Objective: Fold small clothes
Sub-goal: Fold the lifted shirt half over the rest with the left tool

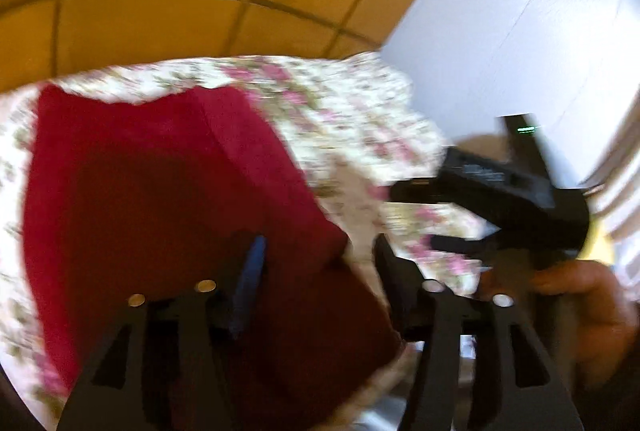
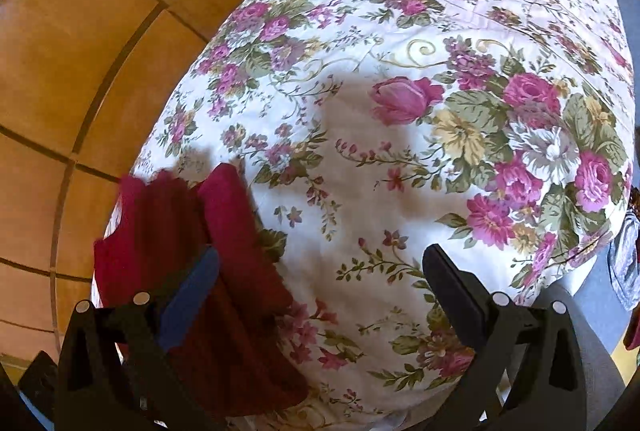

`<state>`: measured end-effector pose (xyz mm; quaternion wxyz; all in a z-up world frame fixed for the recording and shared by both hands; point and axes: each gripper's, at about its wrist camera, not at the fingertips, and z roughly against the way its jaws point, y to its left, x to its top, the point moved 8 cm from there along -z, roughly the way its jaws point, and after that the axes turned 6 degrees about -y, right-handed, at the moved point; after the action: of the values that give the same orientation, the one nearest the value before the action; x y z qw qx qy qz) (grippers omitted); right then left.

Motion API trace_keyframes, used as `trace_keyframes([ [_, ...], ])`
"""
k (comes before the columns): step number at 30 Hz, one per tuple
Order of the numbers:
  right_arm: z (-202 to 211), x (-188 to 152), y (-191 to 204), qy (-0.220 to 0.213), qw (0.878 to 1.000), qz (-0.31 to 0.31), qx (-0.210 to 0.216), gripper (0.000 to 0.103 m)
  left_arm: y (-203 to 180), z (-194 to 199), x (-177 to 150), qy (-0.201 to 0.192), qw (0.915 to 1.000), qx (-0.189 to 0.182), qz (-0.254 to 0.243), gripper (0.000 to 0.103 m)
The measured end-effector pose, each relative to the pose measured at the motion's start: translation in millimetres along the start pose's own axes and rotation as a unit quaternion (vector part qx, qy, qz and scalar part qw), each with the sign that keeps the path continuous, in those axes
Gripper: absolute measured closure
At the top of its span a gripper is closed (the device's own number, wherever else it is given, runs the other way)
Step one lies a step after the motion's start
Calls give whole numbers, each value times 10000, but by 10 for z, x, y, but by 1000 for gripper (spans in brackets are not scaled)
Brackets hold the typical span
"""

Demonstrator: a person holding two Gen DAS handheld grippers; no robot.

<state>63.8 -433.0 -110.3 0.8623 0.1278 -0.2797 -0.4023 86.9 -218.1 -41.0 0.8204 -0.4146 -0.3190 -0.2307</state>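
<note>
Red cloth [image 1: 168,191], a small garment, is being seen spread on the flowered bedcover [image 2: 400,171], at the cover's edge next to the tiled floor [image 2: 80,51]. It is lying directly beneath the left gripper [image 1: 316,263], whose jaws are being held apart with nothing pinched between them. From the right gripper [image 2: 320,271], likewise being held apart and empty, the garment is lying off to the left, only its blue-padded finger [image 2: 188,299] overlapping the cloth. The garment's long axis is judged to be running away from both cameras; the left gripper is judged the nearer.
</note>
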Motion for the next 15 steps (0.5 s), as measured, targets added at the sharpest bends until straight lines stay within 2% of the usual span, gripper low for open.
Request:
trace_keyframes([
  [1,-13,-2,12,3,10000,5,23,2,-29,66,-9,-98,9999,-113,10,33],
  [5,-62,-17,47,63,9998,-51,156,2,50,447,18,-704,9974,-158,69,33],
  [8,-94,-60,150,150,9992,42,374,2,395,808,87,-1257,9909,291,379,33],
  [10,-79,-103,295,153,9977,214,621,2,748,1053,111,-1582,9810,797,787,33],
  [12,-51,-152,457,148,9951,469,854,2,1026,1171,84,-1636,9734,1239,1019,33],
  [15,-35,-264,704,162,9893,924,1116,2,1198,1138,-54,-1329,9750,1399,1098,33],
])
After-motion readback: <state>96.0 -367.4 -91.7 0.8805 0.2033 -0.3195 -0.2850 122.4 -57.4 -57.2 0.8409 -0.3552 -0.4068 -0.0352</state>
